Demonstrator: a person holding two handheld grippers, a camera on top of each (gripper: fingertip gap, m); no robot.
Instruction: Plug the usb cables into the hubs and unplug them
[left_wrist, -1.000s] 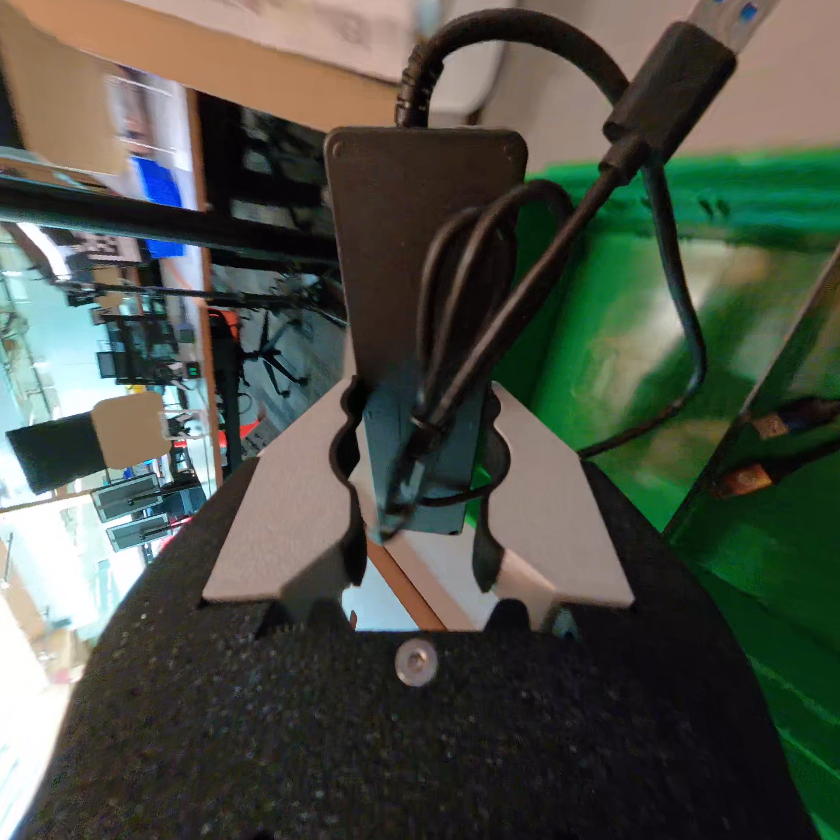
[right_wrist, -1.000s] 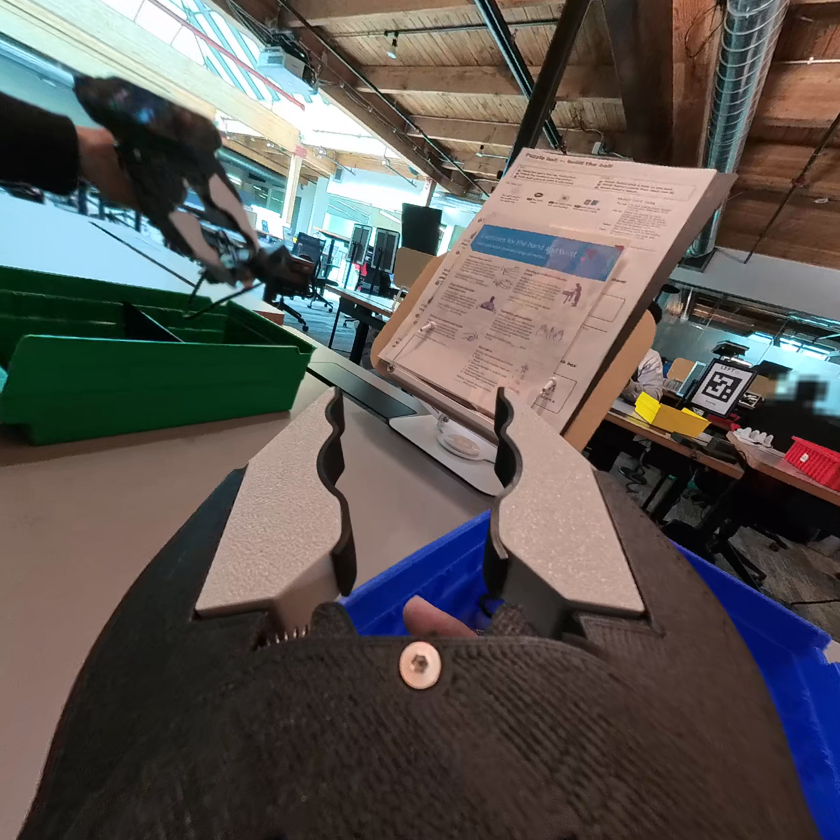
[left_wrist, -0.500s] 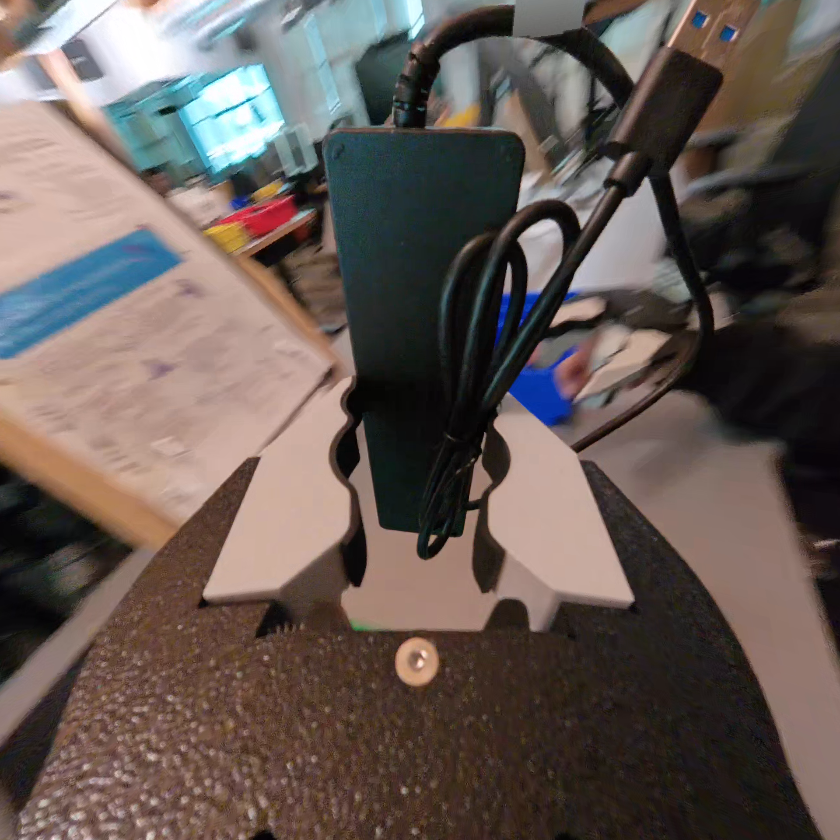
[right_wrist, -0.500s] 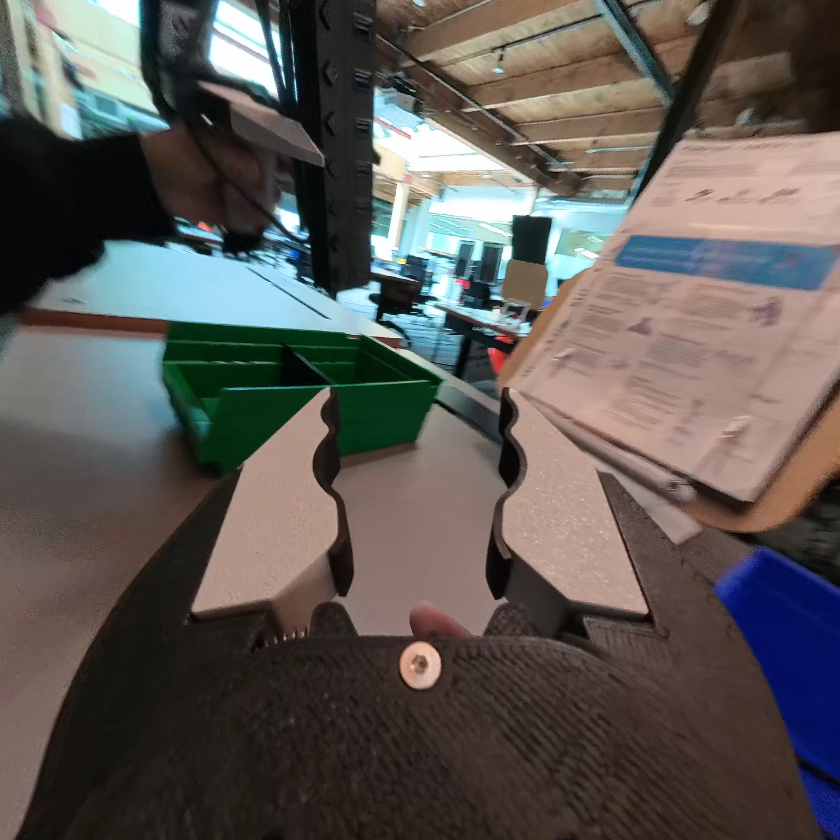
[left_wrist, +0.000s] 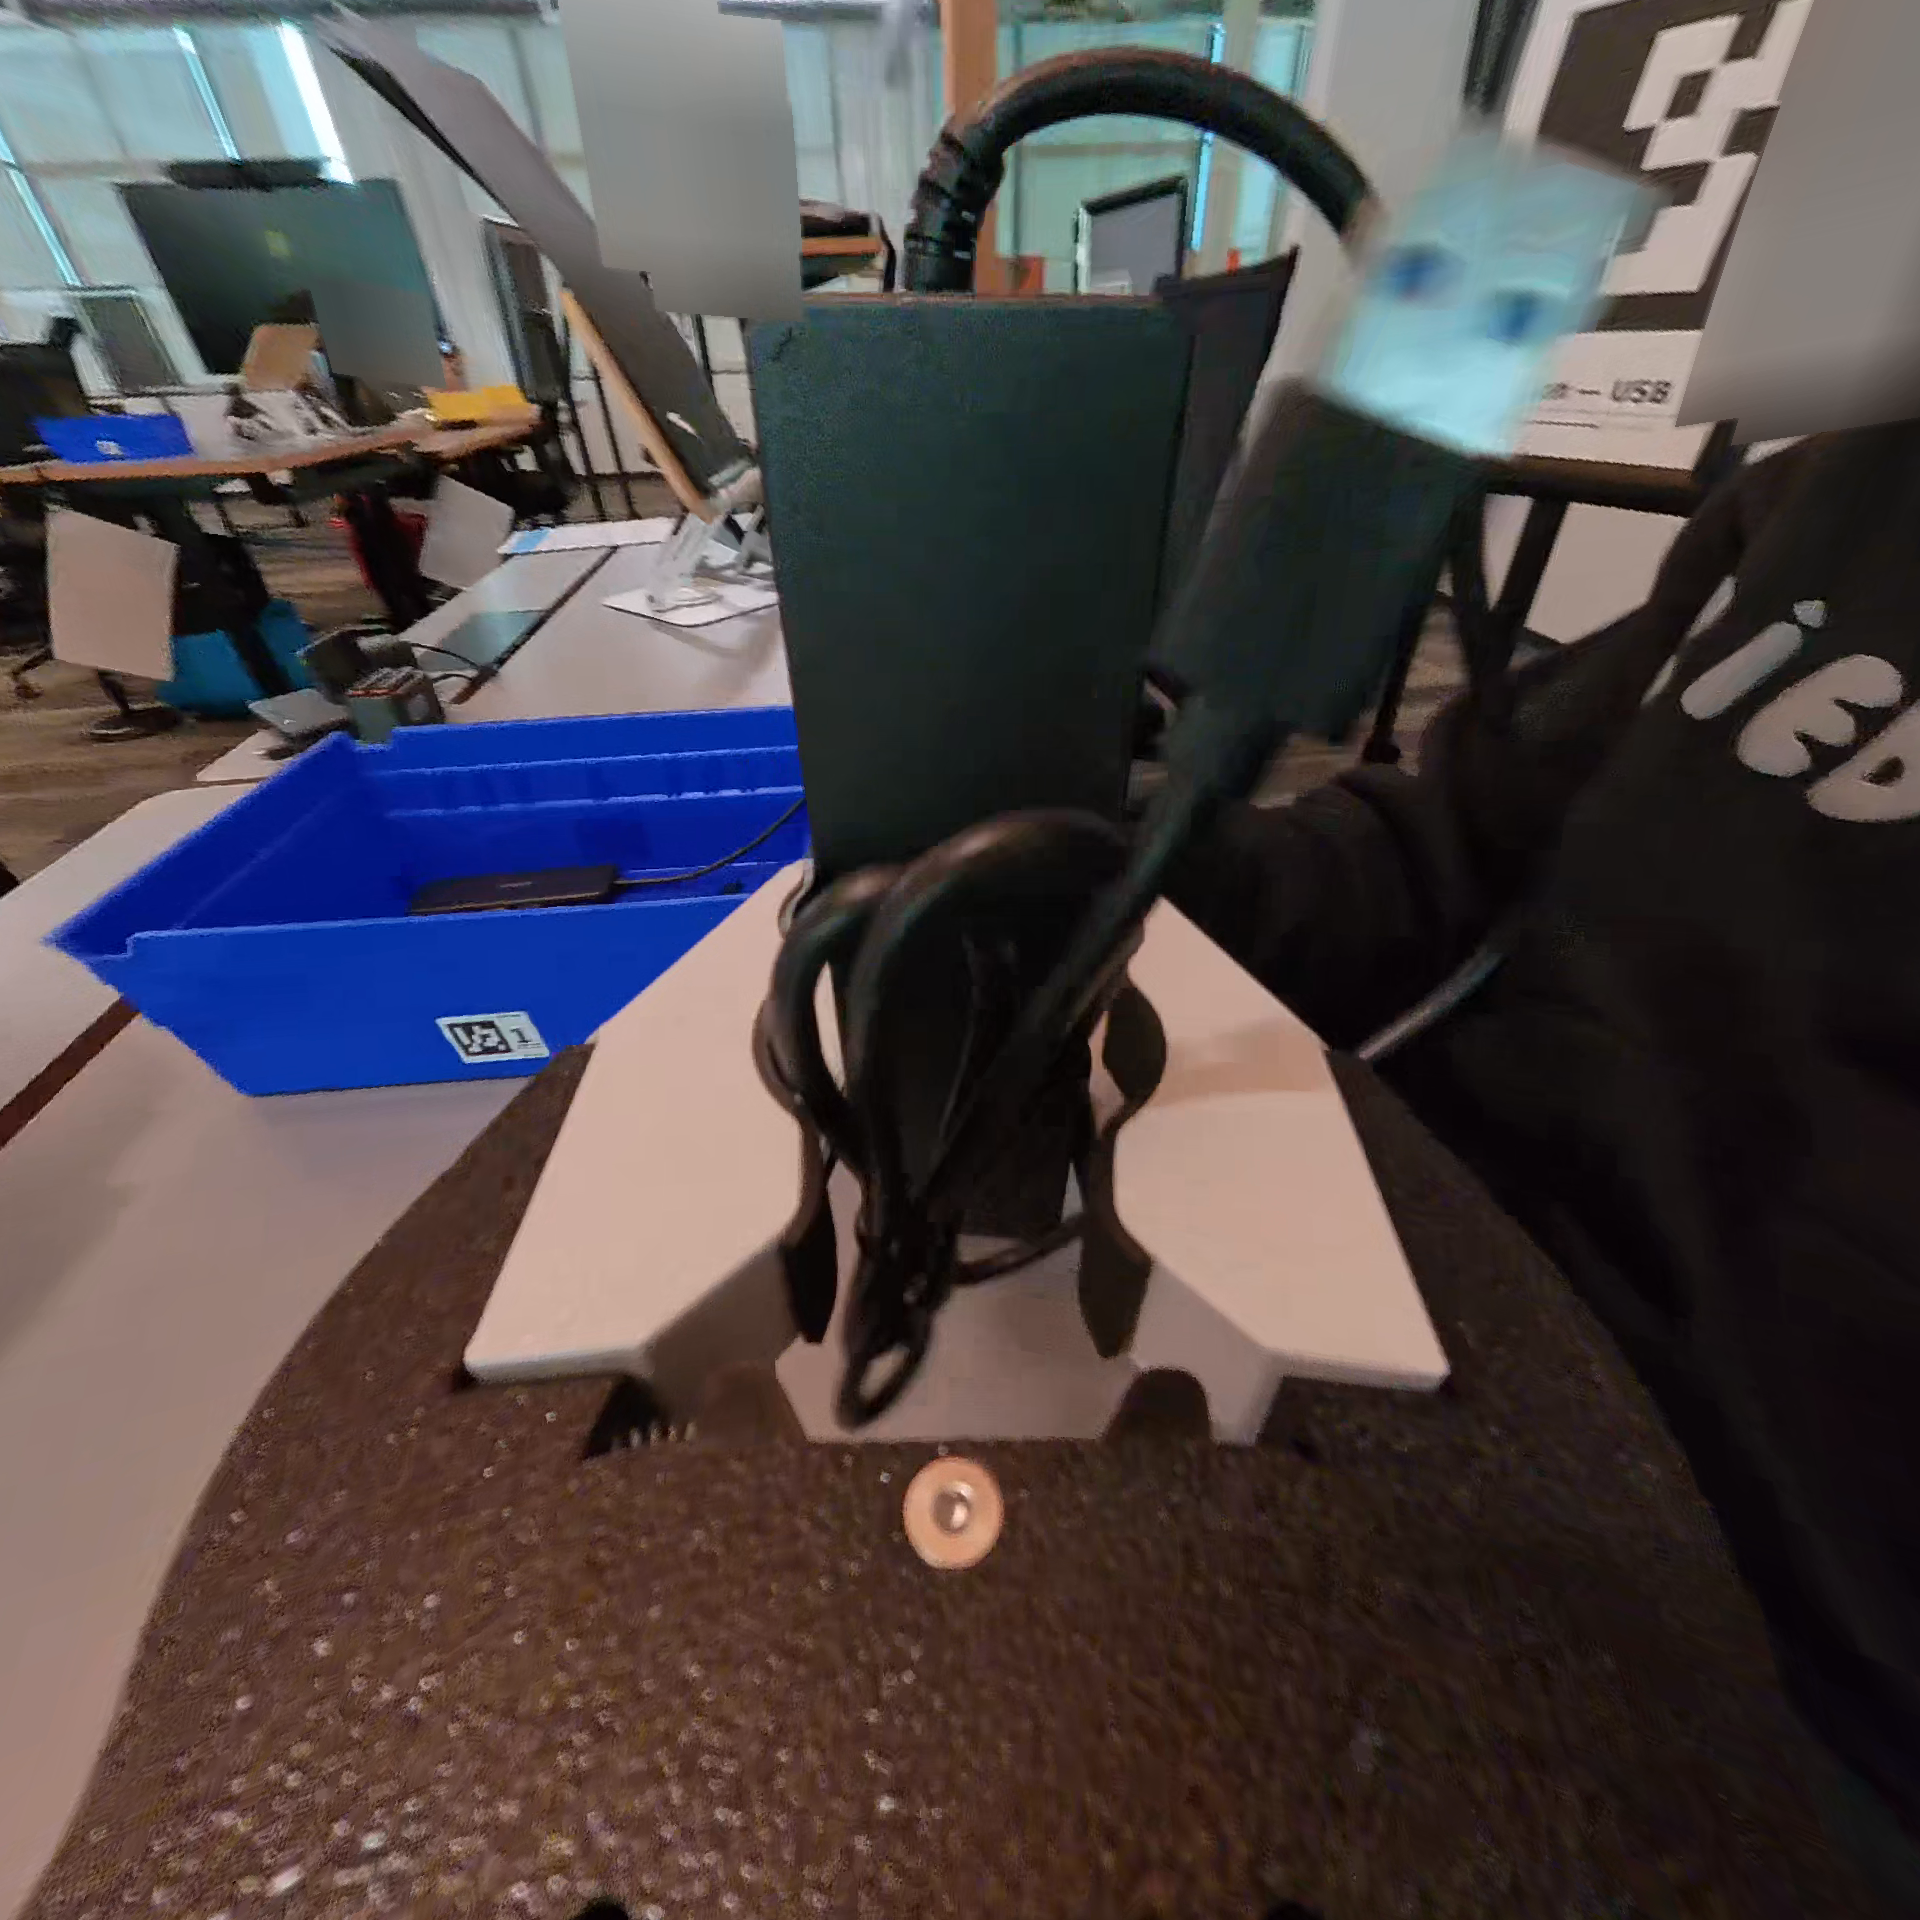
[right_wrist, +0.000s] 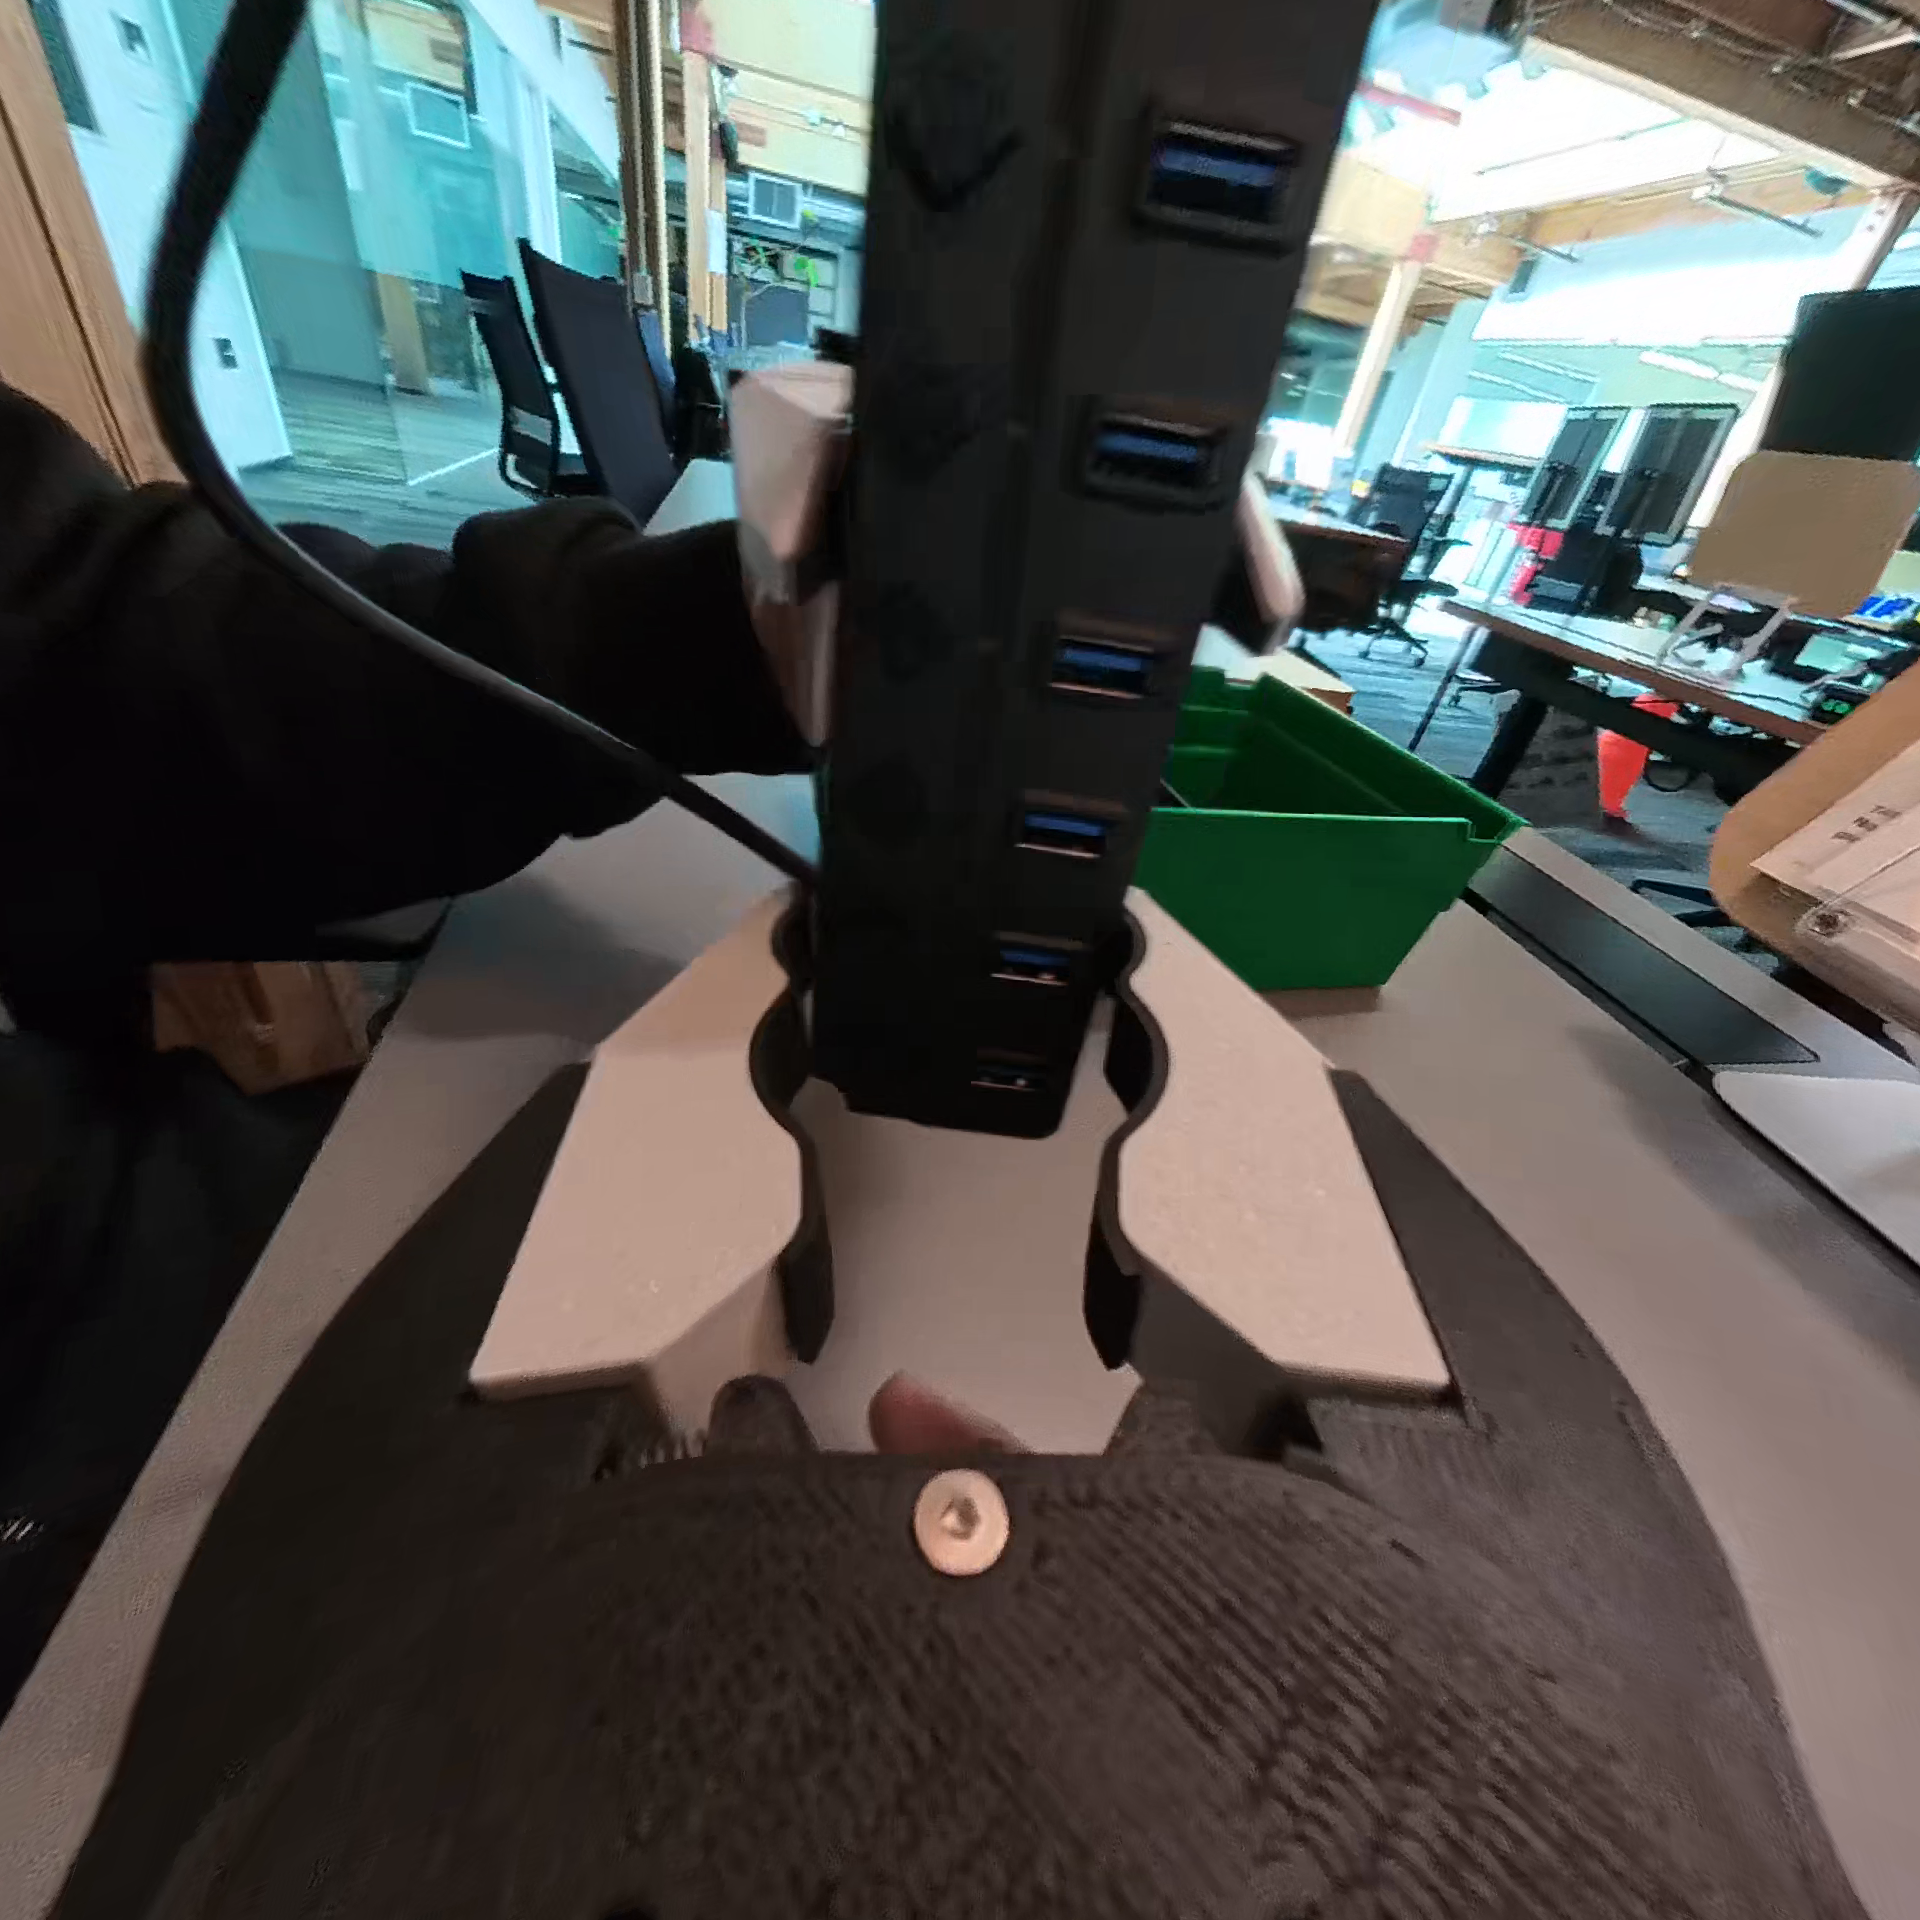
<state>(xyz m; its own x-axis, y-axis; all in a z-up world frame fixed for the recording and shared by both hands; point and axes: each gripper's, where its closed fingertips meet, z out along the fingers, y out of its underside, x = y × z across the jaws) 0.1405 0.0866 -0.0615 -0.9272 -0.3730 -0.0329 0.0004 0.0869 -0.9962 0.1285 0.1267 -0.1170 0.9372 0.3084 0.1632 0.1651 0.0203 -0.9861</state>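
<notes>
My left gripper (left_wrist: 956, 935) is shut on a black USB hub (left_wrist: 966, 571) and holds it upright in the air. The hub's coiled black cable (left_wrist: 935, 1039) hangs between the fingers, and its blurred USB plug (left_wrist: 1455, 312) sticks up at the upper right. In the right wrist view the hub (right_wrist: 987, 520) shows a row of several blue ports, with my left gripper (right_wrist: 1023, 551) clamped on its middle. My right gripper (right_wrist: 956, 987) is open, its fingers either side of the hub's near end, close to it.
A blue bin (left_wrist: 312, 987) on the grey table holds another dark hub (left_wrist: 509, 891). A green bin (right_wrist: 1299, 894) stands behind the held hub. A paper sheet on a stand (right_wrist: 1849, 852) is at the right. A person's black sleeve is at the left.
My left gripper has swung the hub away from the green bin and brought it to my right gripper. The hub's end now sits between the right fingers, which have narrowed slightly.
</notes>
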